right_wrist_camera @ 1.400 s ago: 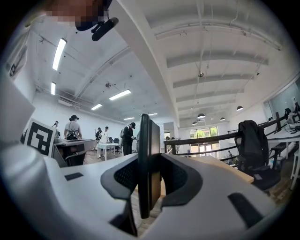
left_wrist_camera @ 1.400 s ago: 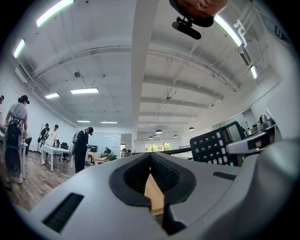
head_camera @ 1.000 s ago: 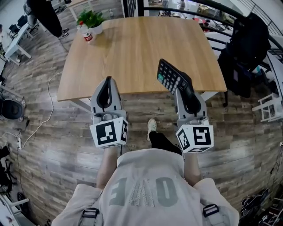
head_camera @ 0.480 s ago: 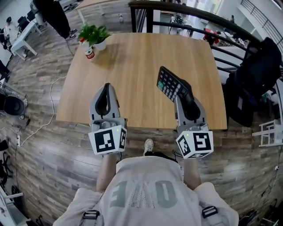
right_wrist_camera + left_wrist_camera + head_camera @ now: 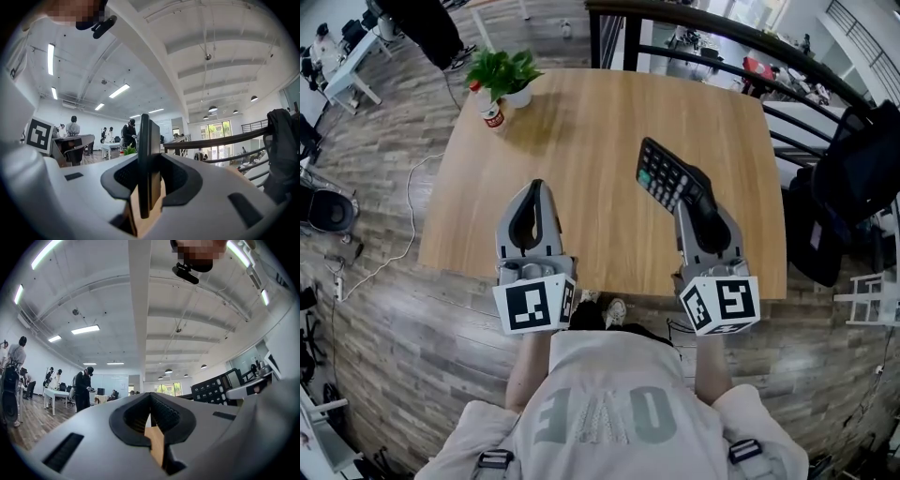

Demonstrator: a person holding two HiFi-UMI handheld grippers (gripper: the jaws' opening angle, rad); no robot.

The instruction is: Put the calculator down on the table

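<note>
One calculator [image 5: 665, 174] (upright) — in right gripper [image 5: 700, 206]

Beige T-shirt [image 5: 600, 398], grey lettering [image 5: 598, 414], black strap buckles [image 5: 492, 458].

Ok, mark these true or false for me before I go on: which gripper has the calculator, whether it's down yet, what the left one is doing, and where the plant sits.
1. The right gripper is clamped on the calculator. True.
2. The calculator lies flat on the table. False: it stands tilted on edge between the right gripper's jaws, over the table.
3. The left gripper has nothing between its jaws. True: they are together and empty.
4. The potted plant stands at the table's near right corner. False: it is at the far left corner, with a small bottle beside it.
</note>
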